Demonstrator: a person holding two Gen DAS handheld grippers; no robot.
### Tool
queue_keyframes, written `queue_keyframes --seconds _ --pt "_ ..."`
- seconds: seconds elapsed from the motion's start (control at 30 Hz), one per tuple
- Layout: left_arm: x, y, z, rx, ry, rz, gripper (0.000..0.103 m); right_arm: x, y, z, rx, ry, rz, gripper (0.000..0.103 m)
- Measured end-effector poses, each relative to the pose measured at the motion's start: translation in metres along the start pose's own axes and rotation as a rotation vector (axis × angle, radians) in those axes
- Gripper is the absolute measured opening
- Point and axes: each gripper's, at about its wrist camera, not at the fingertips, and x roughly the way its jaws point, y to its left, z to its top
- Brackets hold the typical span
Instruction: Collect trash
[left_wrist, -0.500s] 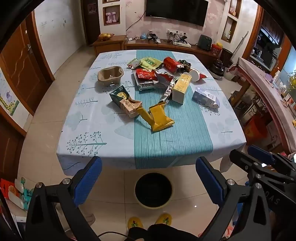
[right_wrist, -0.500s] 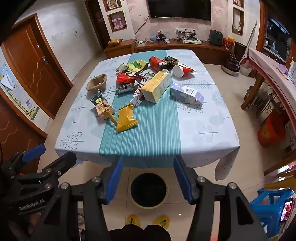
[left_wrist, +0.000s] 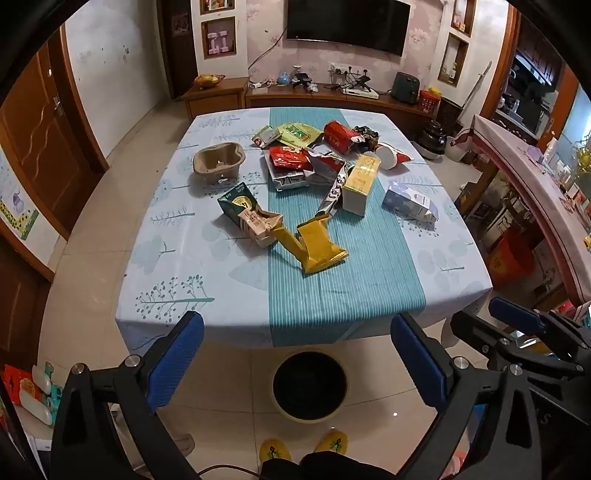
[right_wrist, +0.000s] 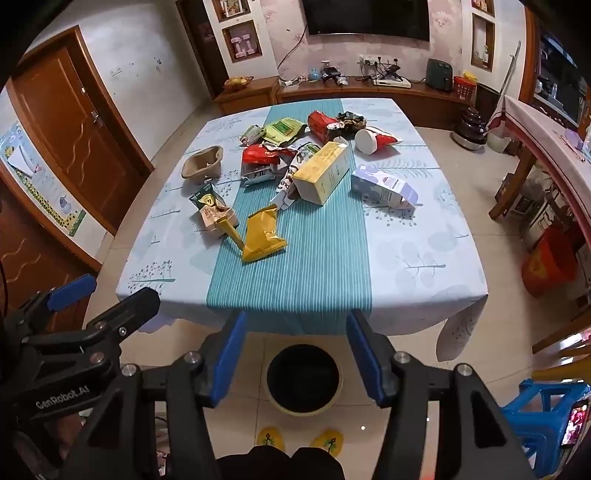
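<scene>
Trash lies on the table (left_wrist: 369, 295): a yellow wrapper (left_wrist: 319, 245), a green carton (left_wrist: 236, 203), a yellow box (left_wrist: 360, 179), a pale purple carton (left_wrist: 410, 201), red bags (left_wrist: 290, 157), a paper cup holder (left_wrist: 218, 162) and a red and white cup (left_wrist: 391, 157). The same pile shows in the right wrist view, with the yellow wrapper (right_wrist: 262, 234) nearest. A round bin (left_wrist: 310, 384) with a dark inside stands on the floor below the table's near edge (right_wrist: 303, 376). My left gripper (left_wrist: 297, 354) and right gripper (right_wrist: 295, 350) are both open and empty, held above the bin, short of the table.
A blue stool (right_wrist: 546, 413) stands at the right. A second table with a pink cloth (left_wrist: 535, 177) runs along the right side. A wooden door (right_wrist: 77, 129) is at the left. A TV cabinet (left_wrist: 314, 96) lines the far wall. Yellow slippers (left_wrist: 303, 446) show at the bottom.
</scene>
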Motion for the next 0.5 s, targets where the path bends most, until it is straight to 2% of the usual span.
queue_keyframes --seconds 0.5 --pt "-0.003 0.0033 0.0052 0.011 -0.019 0.013 0.1 -0.005 -0.0033 0.0014 0.003 -0.009 -0.001 0.057"
